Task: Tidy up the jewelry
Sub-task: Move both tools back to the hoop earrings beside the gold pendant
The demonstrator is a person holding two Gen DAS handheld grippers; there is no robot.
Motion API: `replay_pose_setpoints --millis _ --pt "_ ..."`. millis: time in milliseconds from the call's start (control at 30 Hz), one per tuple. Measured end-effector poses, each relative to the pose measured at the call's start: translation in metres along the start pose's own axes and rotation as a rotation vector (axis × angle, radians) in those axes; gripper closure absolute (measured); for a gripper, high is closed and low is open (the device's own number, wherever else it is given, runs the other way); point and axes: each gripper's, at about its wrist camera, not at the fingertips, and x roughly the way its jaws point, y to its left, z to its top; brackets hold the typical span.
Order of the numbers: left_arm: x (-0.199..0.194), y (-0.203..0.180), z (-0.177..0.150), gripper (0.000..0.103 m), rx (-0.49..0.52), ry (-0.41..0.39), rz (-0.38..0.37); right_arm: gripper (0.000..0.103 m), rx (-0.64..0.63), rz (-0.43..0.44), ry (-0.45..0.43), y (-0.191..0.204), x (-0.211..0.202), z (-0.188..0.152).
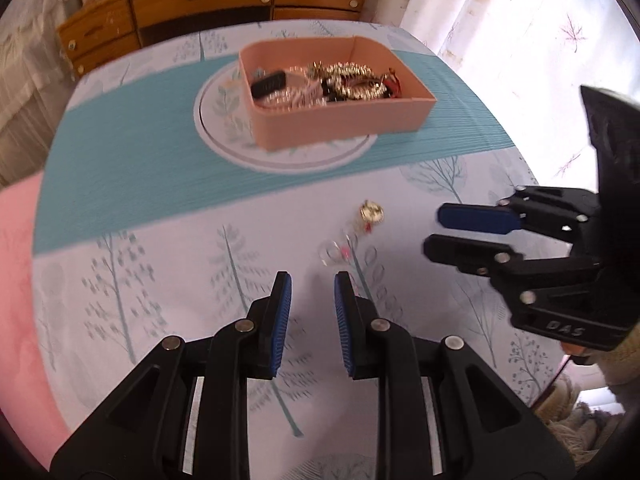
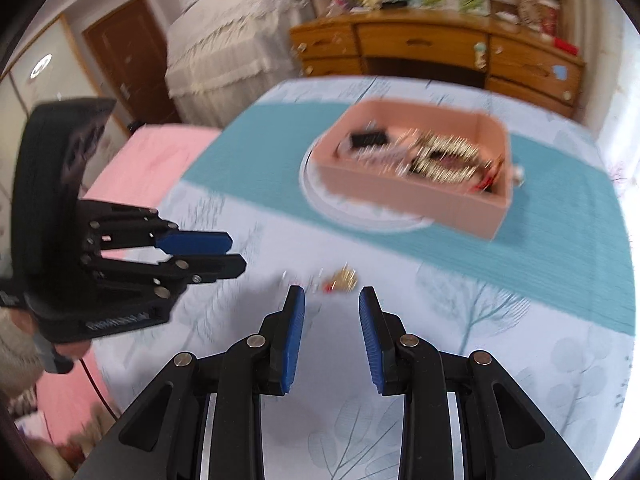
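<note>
A pink box holds a heap of gold chains, a black clip and other jewelry. A gold pendant and a clear bead piece lie loose on the tablecloth. My left gripper is open and empty, just short of the bead piece. My right gripper is open and empty, with the pendant just beyond its tips.
The box stands on a round white turntable over a teal runner. A pink cloth covers the table's left edge. A wooden dresser stands behind.
</note>
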Motion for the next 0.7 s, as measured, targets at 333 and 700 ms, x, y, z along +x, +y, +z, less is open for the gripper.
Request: replay_pose_setpoints --millis 333,700 --pt "0.025 -0.005 -0.015 0.084 -0.171 0.028 -0.133 0.074 -0.089 0.069 0.077 0.003 0.049 -0.013" --pt "0.041 0.006 -0.002 0.084 -0.228 0.041 -0.196 0.074 -0.202 0.086 0.052 0.000 0.070 0.012"
